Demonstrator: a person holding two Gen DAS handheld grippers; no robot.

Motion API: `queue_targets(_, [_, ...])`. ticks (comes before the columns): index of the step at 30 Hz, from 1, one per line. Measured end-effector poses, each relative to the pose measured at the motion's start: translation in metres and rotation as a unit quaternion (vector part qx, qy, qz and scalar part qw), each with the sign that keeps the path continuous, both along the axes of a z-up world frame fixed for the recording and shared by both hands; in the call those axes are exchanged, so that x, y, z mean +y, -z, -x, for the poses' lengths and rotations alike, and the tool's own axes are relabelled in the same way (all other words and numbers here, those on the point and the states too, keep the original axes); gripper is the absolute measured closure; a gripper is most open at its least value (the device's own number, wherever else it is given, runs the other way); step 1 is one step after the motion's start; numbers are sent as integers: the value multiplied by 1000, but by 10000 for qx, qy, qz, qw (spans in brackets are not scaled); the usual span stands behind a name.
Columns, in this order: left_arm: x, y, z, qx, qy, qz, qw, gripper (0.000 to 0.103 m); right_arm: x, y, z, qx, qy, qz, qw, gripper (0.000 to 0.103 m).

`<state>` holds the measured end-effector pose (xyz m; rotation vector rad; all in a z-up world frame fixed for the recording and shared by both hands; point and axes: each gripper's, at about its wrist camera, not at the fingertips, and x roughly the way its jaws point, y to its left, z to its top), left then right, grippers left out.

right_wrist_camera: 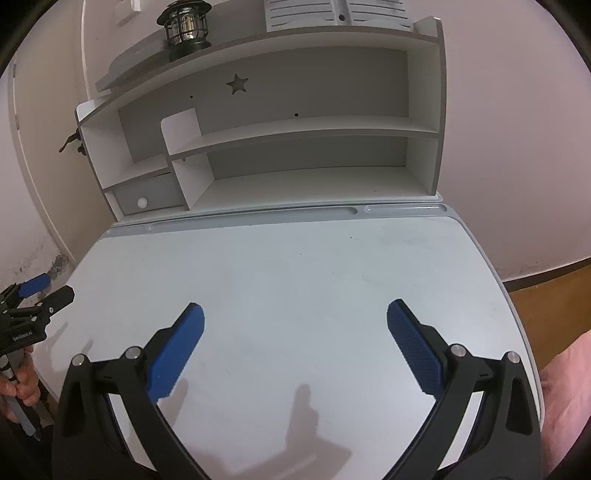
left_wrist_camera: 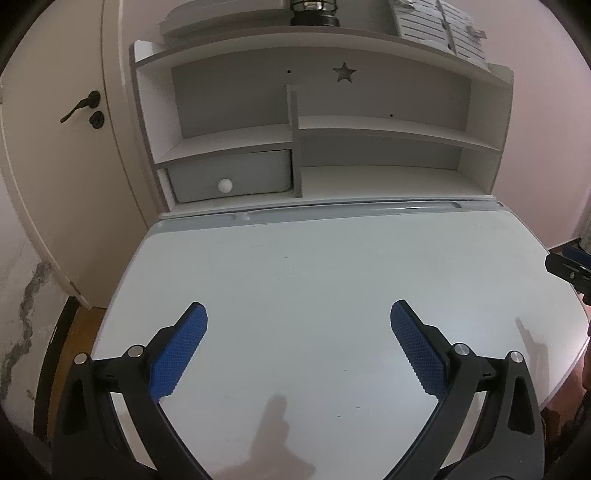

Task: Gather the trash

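No trash shows in either view. My left gripper (left_wrist_camera: 298, 314) is open and empty, held above the near part of the white desk top (left_wrist_camera: 314, 266). My right gripper (right_wrist_camera: 295, 314) is open and empty above the same desk top (right_wrist_camera: 295, 266). The right gripper's tips (left_wrist_camera: 569, 264) show at the right edge of the left wrist view. The left gripper (right_wrist_camera: 46, 291) shows at the left edge of the right wrist view, its jaws apart.
A white hutch with shelves (left_wrist_camera: 369, 129) stands at the back of the desk, with a small drawer (left_wrist_camera: 229, 177) at lower left and a lantern (right_wrist_camera: 186, 26) on top. A door (left_wrist_camera: 74, 147) is to the left. Wood floor (right_wrist_camera: 554, 295) lies to the right.
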<state>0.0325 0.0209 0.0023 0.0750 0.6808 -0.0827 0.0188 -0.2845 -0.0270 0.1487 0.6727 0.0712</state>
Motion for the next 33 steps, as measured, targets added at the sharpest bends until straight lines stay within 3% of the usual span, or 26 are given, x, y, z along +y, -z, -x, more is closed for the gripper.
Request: queue_targets(33, [-15,6,1,147,139,4,9998,6,15,-6,16,-71,-179,32,9998,7])
